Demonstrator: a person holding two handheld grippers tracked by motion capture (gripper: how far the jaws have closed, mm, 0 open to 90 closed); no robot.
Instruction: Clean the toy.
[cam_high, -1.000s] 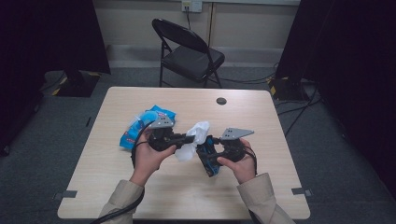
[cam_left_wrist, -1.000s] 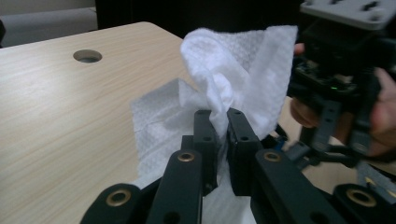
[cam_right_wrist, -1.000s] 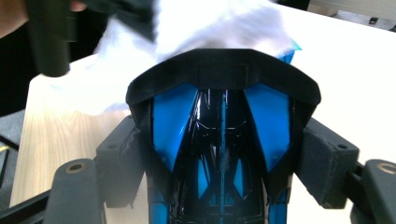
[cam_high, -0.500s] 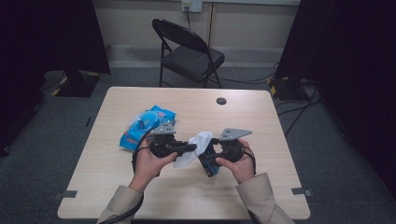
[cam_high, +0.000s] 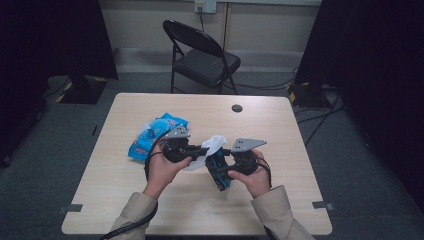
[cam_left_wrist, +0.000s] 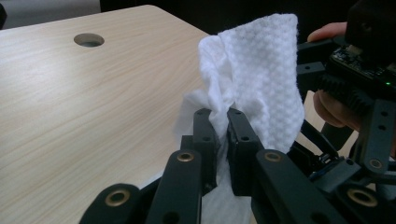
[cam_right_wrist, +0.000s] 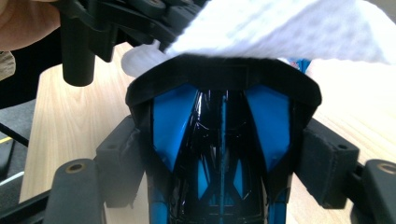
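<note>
Two grips, left to right: left gripper (cam_high: 204, 150) clenched on a soft, limp white wipe (cam_left_wrist: 261, 74), best pinched at its bunched edge; right gripper (cam_high: 218, 171) clamping a rigid, glossy blue-and-black object (cam_right_wrist: 219, 154) beneath the wipe, above the table (cam_high: 280, 125).

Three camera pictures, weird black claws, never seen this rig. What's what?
No robot: a person holds a hand-worked claw in each hand at a table. The high view looks down from above; the other two come from cameras riding on each claw. The left claw is shut on a white wipe. The right claw clamps a black and blue object, its pads on both sides. A blue wipes packet lies on the table, and a folding chair stands behind.
</note>
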